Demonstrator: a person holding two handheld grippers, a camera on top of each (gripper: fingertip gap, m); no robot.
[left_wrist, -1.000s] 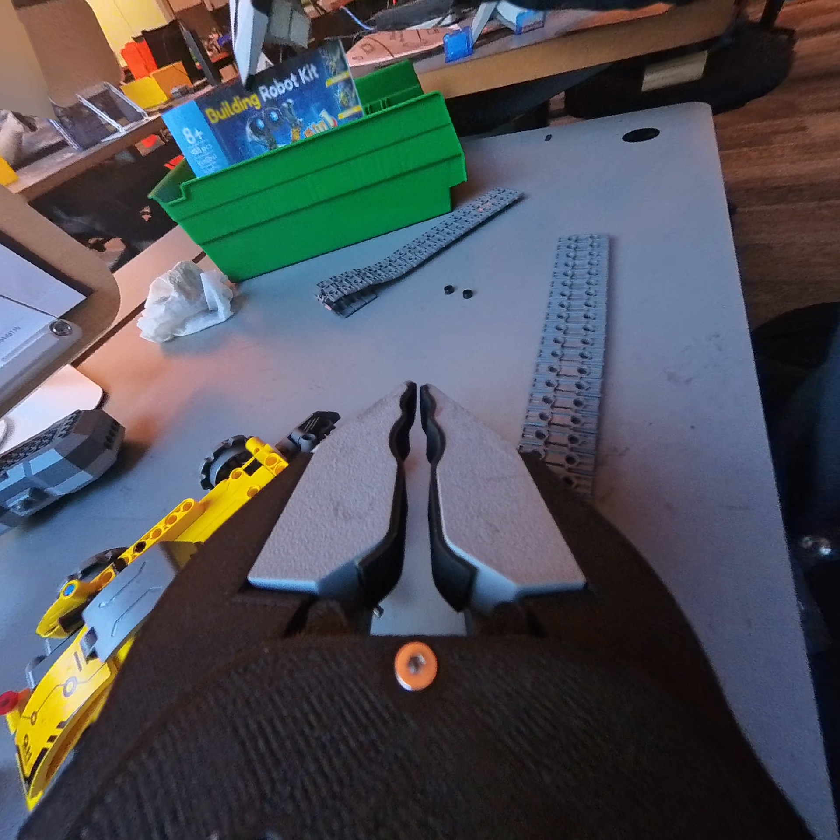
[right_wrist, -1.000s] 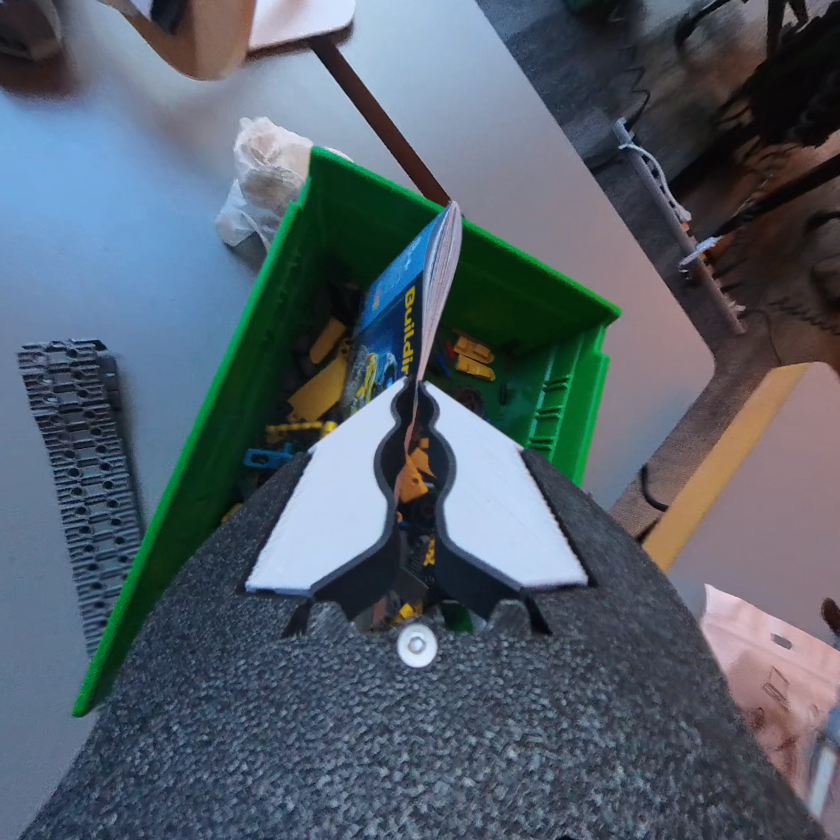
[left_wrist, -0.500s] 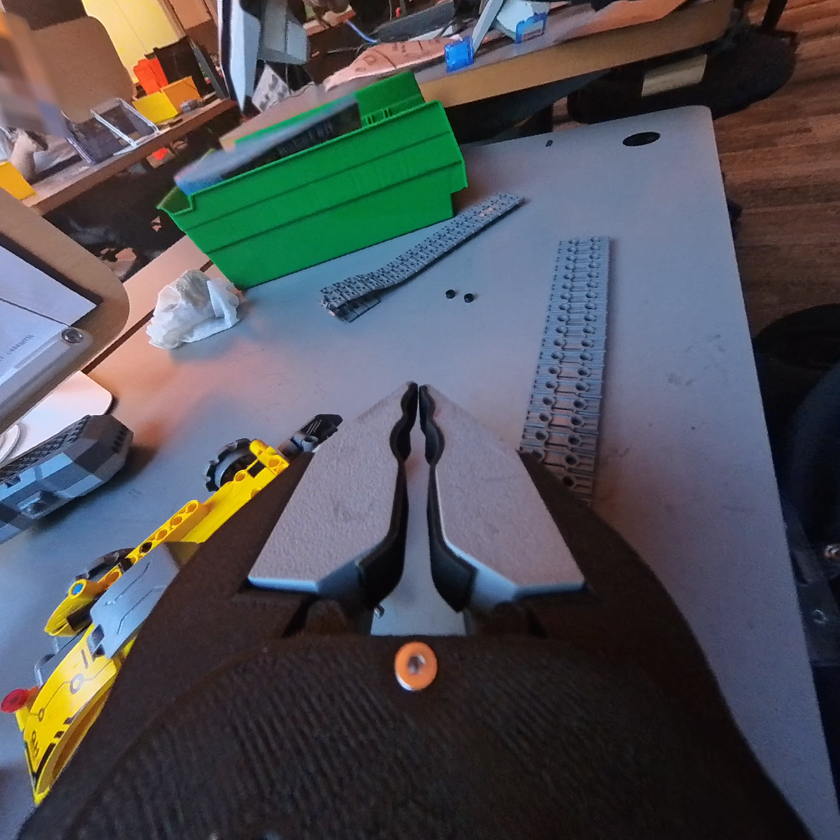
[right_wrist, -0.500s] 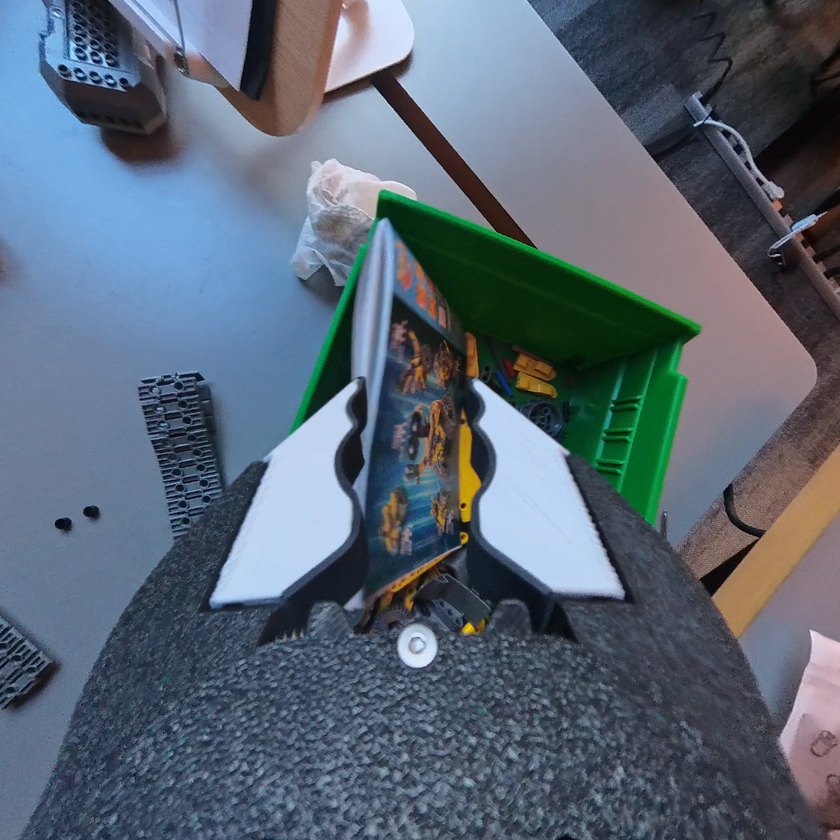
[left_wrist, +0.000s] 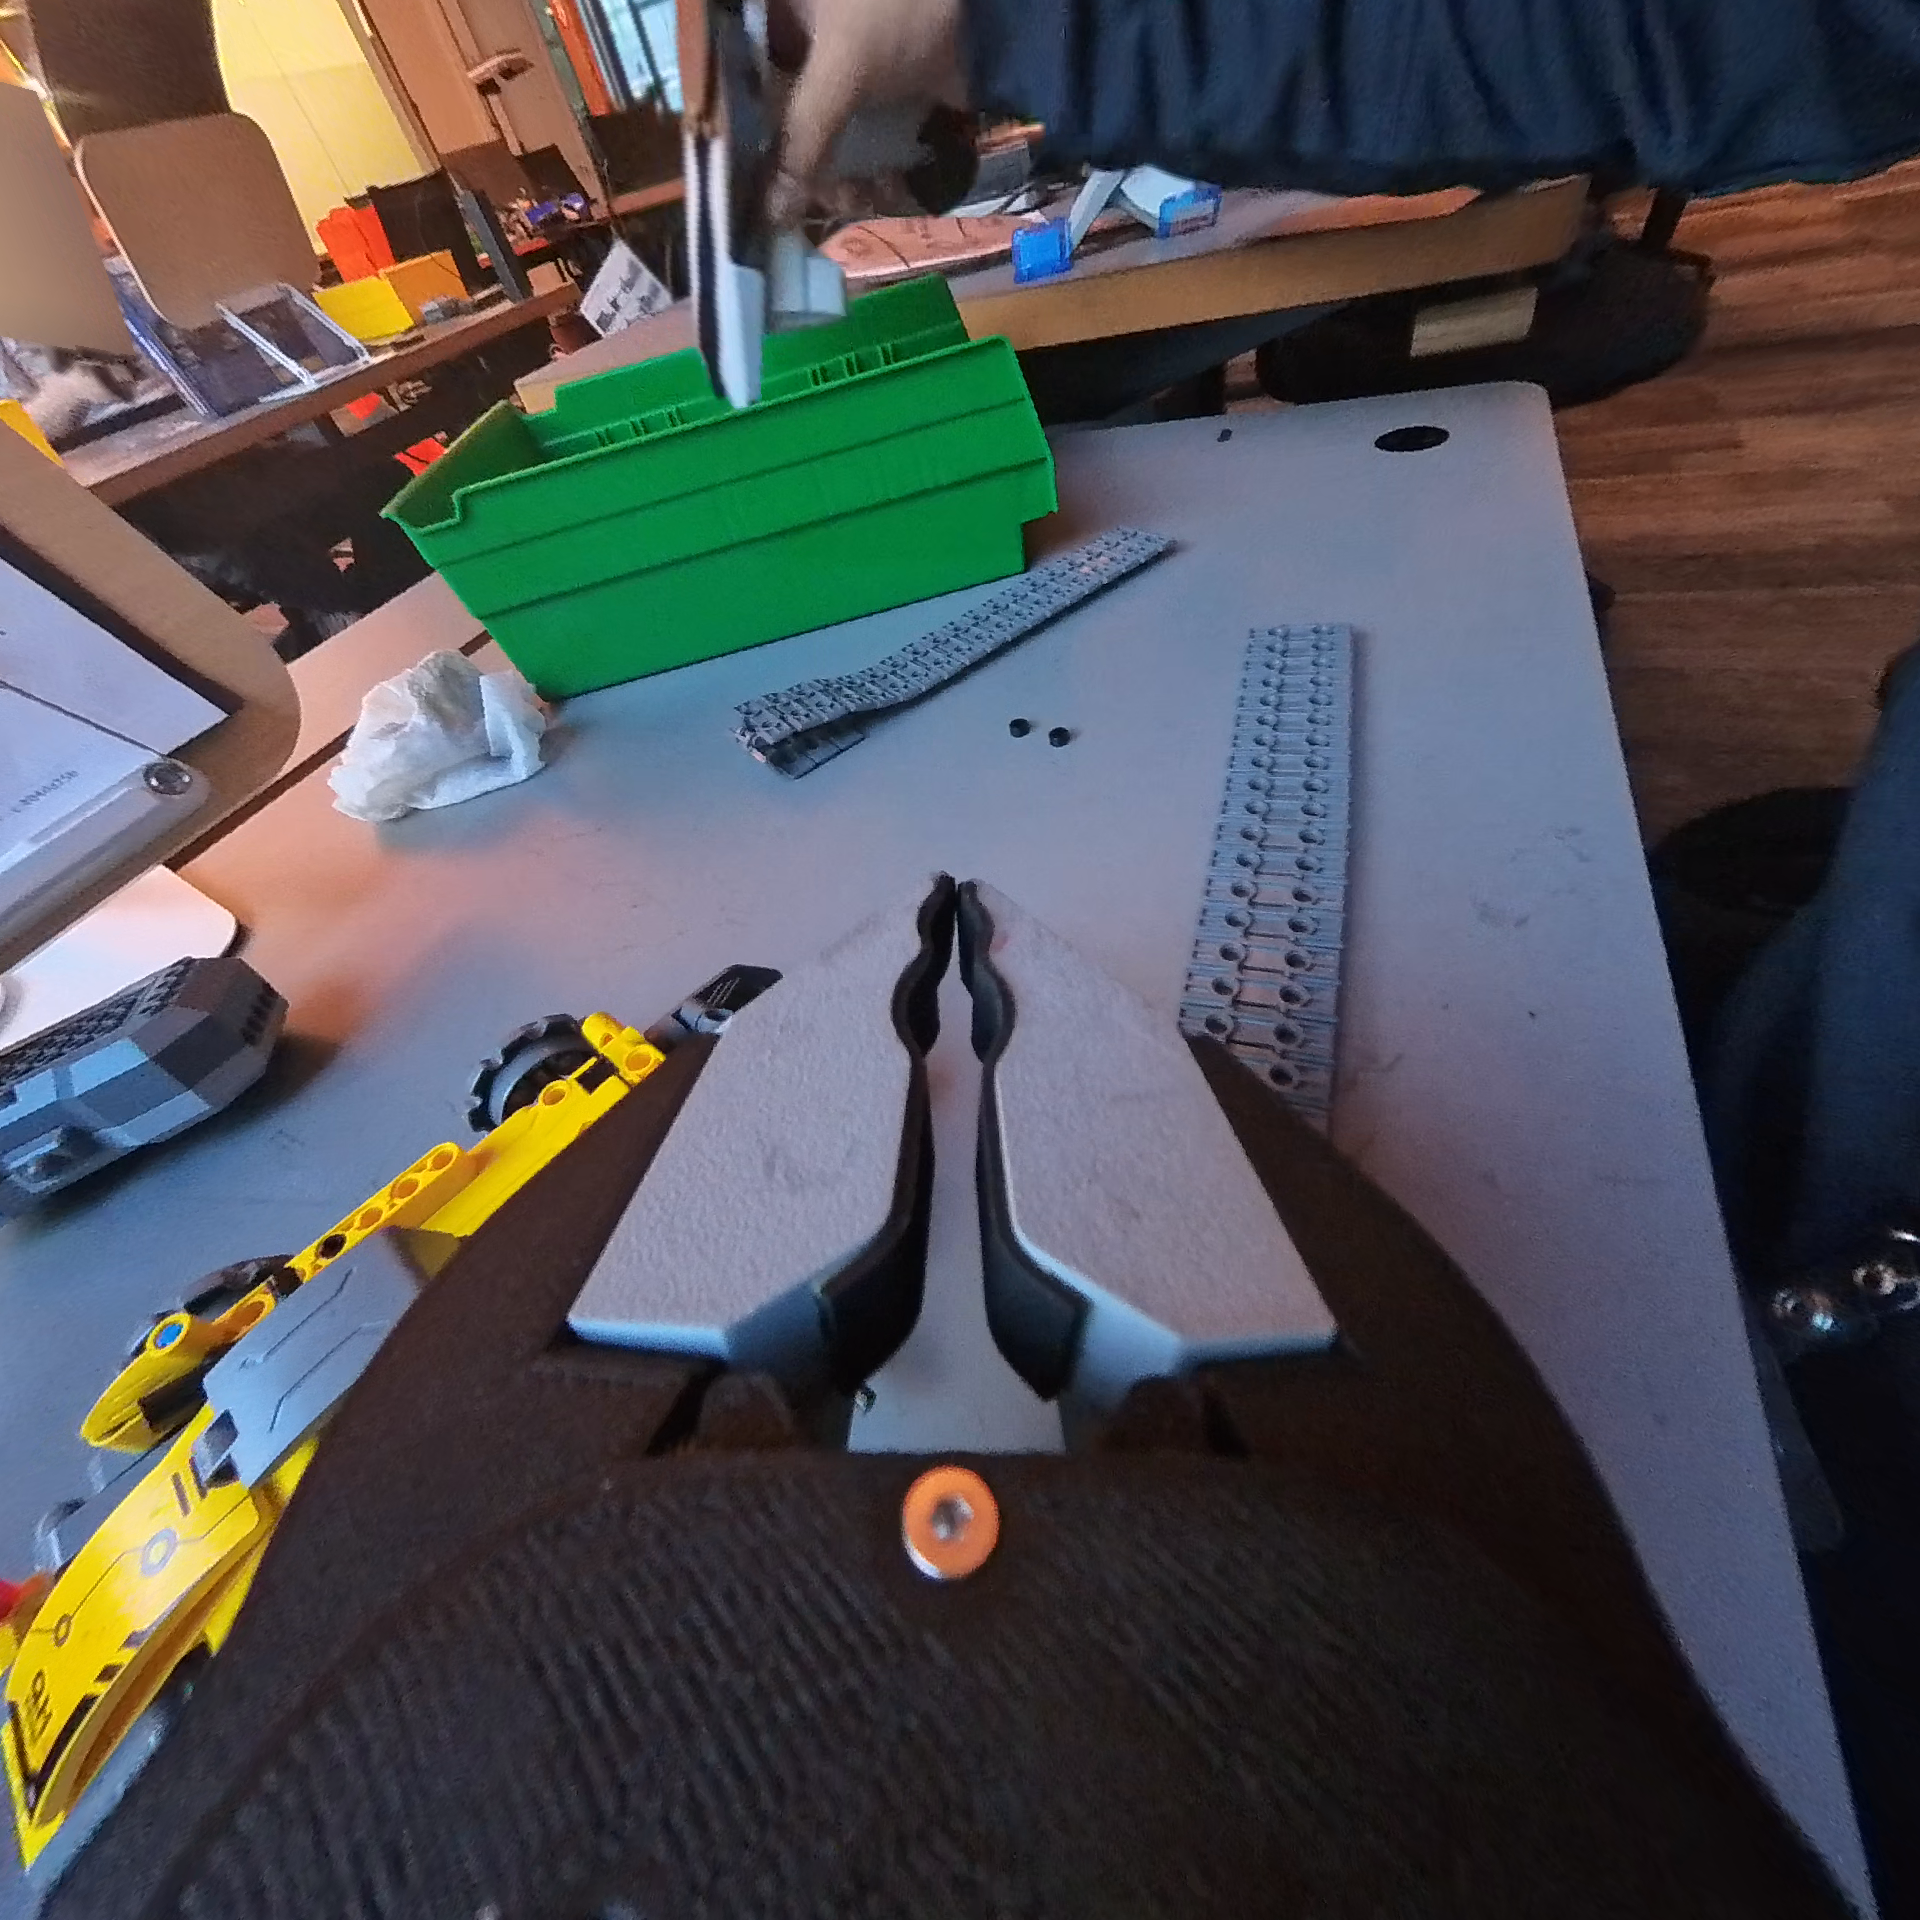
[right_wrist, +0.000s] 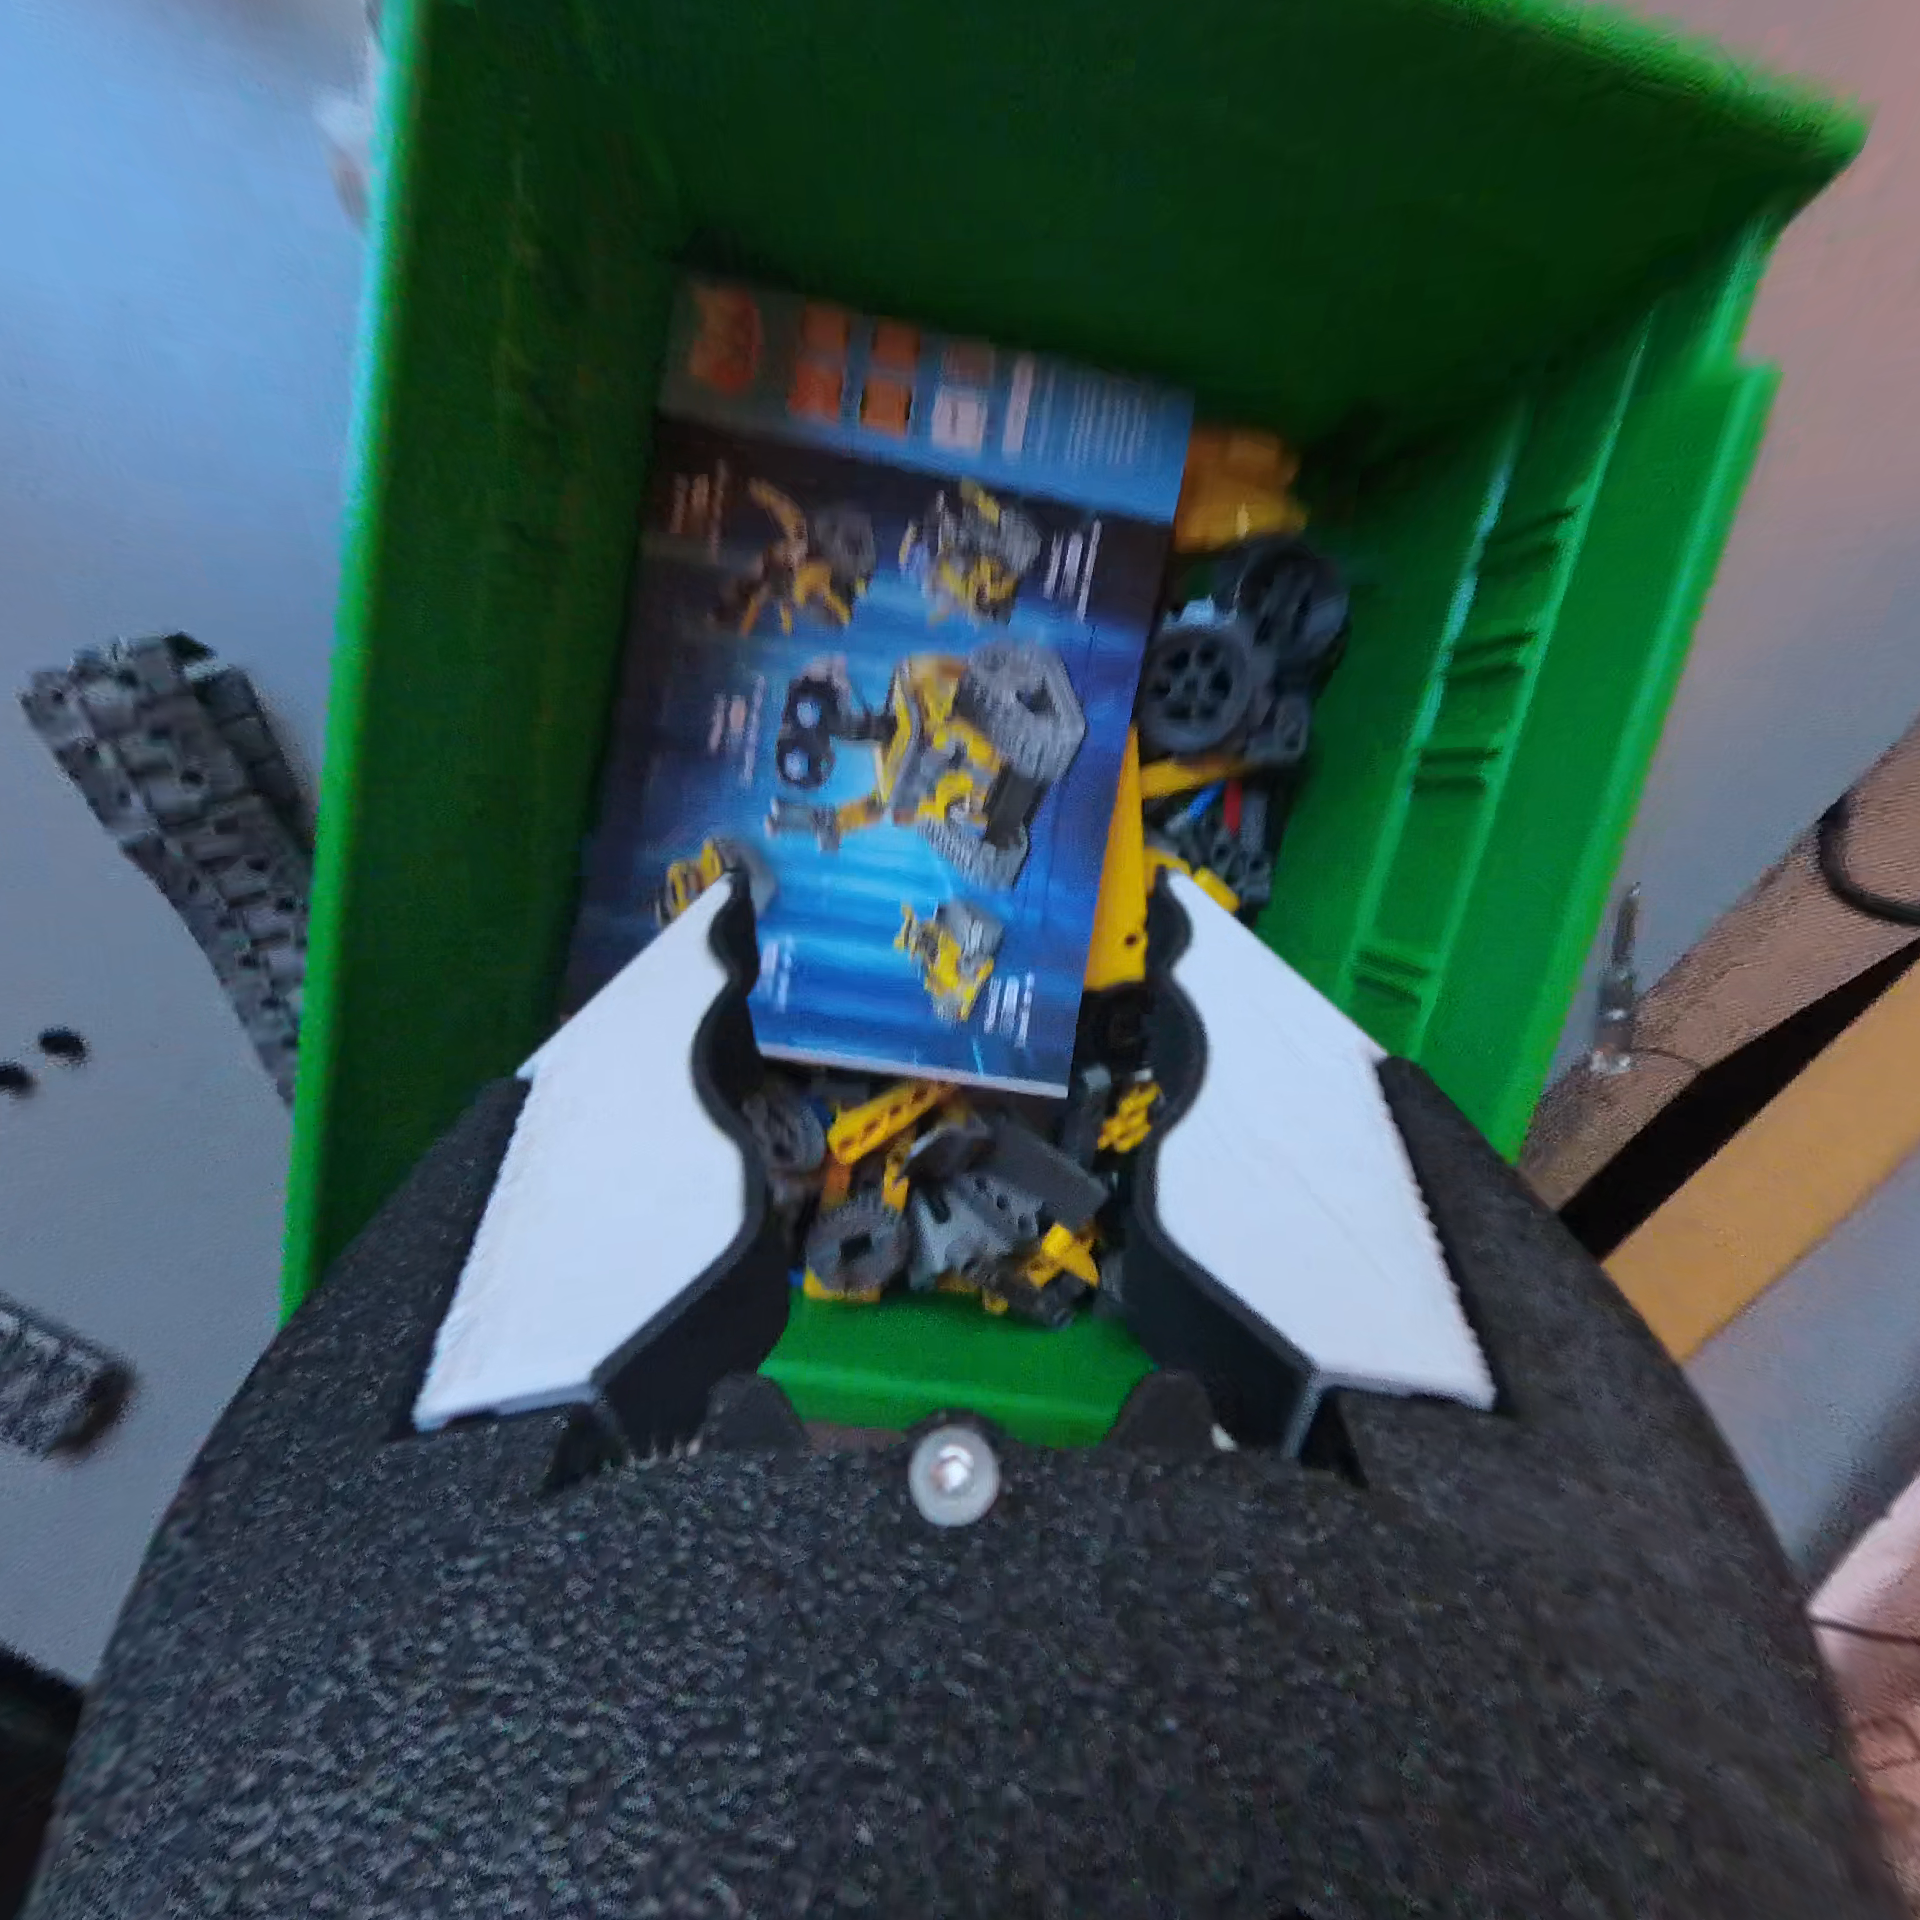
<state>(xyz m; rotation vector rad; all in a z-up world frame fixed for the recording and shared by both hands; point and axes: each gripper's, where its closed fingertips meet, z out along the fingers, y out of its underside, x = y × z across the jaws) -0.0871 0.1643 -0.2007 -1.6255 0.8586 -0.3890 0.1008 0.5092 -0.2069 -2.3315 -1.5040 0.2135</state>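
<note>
My right gripper (right_wrist: 951, 894) is open and empty, hovering above a green bin (right_wrist: 499, 582). A blue booklet (right_wrist: 894, 686) lies flat inside the bin on a heap of yellow and grey building pieces (right_wrist: 956, 1205). In the left wrist view the right gripper (left_wrist: 748, 312) shows above the green bin (left_wrist: 748, 520) at the back of the grey table (left_wrist: 1455, 1143). My left gripper (left_wrist: 956, 891) is shut and empty, low over the table's middle. A yellow and grey brick vehicle (left_wrist: 208, 1382) sits just left of it.
Two grey track strips lie on the table, one near the bin (left_wrist: 956, 644), one at the right (left_wrist: 1283, 852). Two small black pegs (left_wrist: 1037, 732) lie between them. A crumpled white tissue (left_wrist: 436, 732), a grey block (left_wrist: 125, 1060) and a tablet stand (left_wrist: 104, 707) are at the left.
My right gripper opened and let go of the booklet, which dropped flat into the bin. The right gripper now stands above the bin. My left gripper stayed shut and barely moved.
</note>
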